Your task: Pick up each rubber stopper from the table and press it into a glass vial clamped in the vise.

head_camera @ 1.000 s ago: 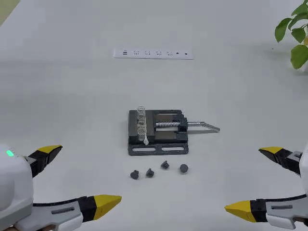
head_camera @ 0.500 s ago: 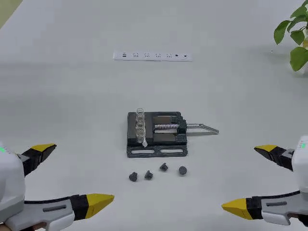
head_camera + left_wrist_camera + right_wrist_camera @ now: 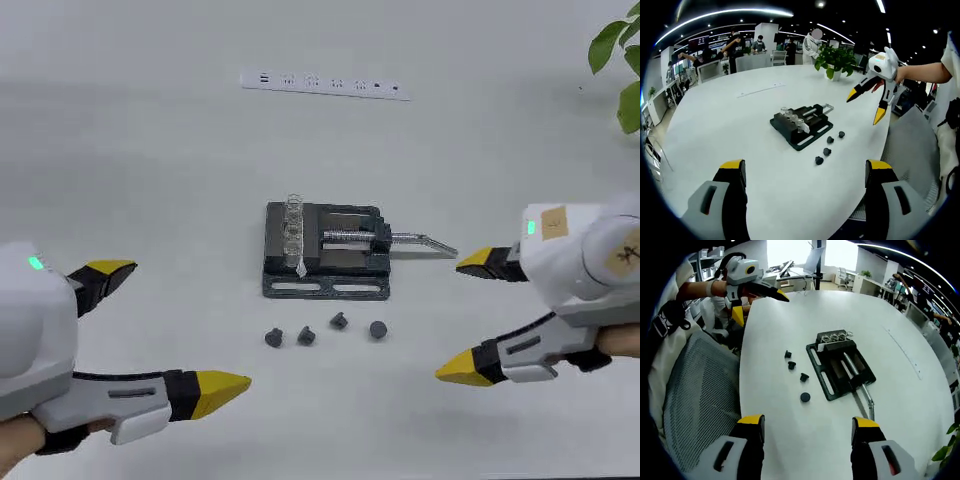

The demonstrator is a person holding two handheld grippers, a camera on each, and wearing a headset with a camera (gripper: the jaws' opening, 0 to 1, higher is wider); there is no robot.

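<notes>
Dark rubber stoppers (image 3: 306, 337), four of them, lie in a loose row on the white table (image 3: 150, 160) just in front of the vise (image 3: 340, 275). They sit apart from one another, which leaves room for a jaw on either side of each. The glass vials (image 3: 293, 235) stand upright in a line, clamped at the left end of the vise with mouths up, so a stopper can be pushed straight down without the glass shifting. The screw handle (image 3: 425, 242) sticks out to the right, away from the stoppers.

The left gripper (image 3: 170, 328) hovers at the near left, jaws spread wide and empty. The right gripper (image 3: 462, 316) hangs to the right of the vise, also spread and holding nothing. Its tips are the nearer to the stoppers, so it is probably the one placed for a first pick.

The clear glass is hard to read against the pale table: the number of vials is uncertain, and none looks capped. Which way up each stopper lies is too small to tell. A power strip (image 3: 325, 84) lies far back, and a plant (image 3: 625, 60) is cut off at the right edge.
</notes>
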